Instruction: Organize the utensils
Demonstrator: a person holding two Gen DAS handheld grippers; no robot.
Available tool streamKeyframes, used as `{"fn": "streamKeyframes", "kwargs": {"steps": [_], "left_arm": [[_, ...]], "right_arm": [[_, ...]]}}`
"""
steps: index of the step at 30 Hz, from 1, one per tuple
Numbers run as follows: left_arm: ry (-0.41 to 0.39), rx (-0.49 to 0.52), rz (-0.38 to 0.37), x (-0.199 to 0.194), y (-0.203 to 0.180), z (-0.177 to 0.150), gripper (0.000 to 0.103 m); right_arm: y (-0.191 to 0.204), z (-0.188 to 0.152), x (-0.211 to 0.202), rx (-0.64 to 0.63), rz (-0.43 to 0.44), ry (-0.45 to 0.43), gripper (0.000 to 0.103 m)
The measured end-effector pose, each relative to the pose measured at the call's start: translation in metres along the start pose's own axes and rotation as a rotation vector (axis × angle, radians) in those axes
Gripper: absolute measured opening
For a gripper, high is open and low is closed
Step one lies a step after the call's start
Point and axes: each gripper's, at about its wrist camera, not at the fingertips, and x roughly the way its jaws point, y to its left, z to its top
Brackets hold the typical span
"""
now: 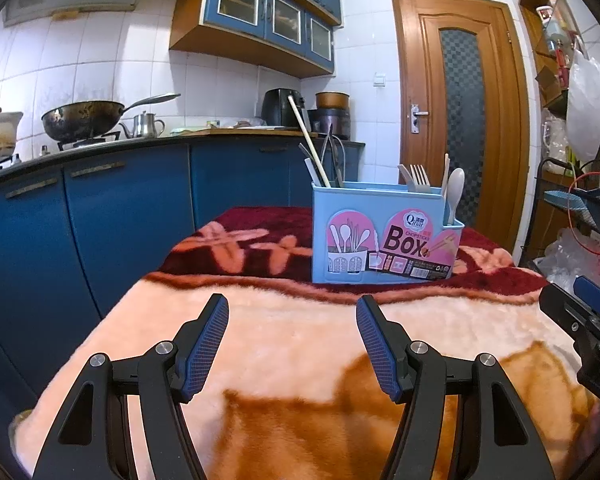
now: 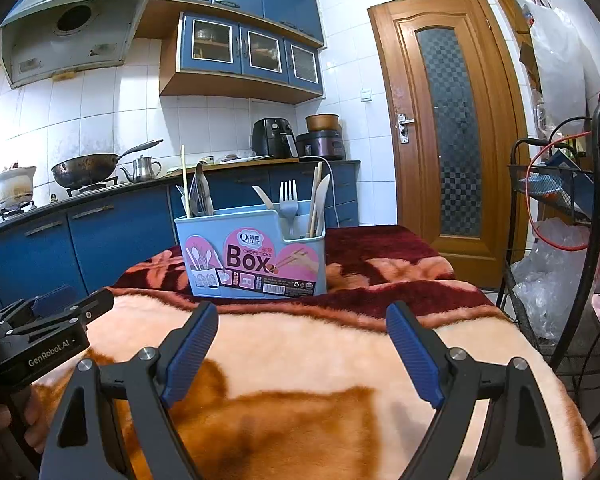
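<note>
- Standing upright on the plush peach-and-maroon blanket [image 1: 300, 320]: a pale blue plastic utensil box with a pink "Chopsticks Box" label [image 1: 384, 236], its compartments already stocked.
- Contents, one end: a long wooden chopstick [image 1: 308, 144] leaning among dark metal handles I cannot tell apart.
- Contents, other end: a silver metal fork [image 2: 288, 200], a white plastic spoon [image 1: 455, 192], and pale wooden sticks beside them.
- Loose utensils on the blanket: none visible in either view, so the sorting looks finished or very nearly so; nothing obvious is left to pick up.
- Left black gripper with blue ribbed pads [image 1: 292, 308]: jaws spread wide, empty, hovering low over the blanket; the box sits at about 1 o'clock from it, near but apart.
- Right black gripper with blue ribbed pads [image 2: 302, 316]: jaws spread wide too, empty; the box lies at about 11 o'clock, near, not touching.
- Both grippers sit side by side, facing the box.
</note>
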Motion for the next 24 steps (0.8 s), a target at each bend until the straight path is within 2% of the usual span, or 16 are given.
{"fn": "streamKeyframes", "kwargs": {"steps": [24], "left_arm": [[-0.007, 0.018, 0.008, 0.0000, -0.0025, -0.0008, 0.068]], "right_arm": [[0.0010, -0.0022, 0.0011, 0.002, -0.003, 0.006, 0.088]]}}
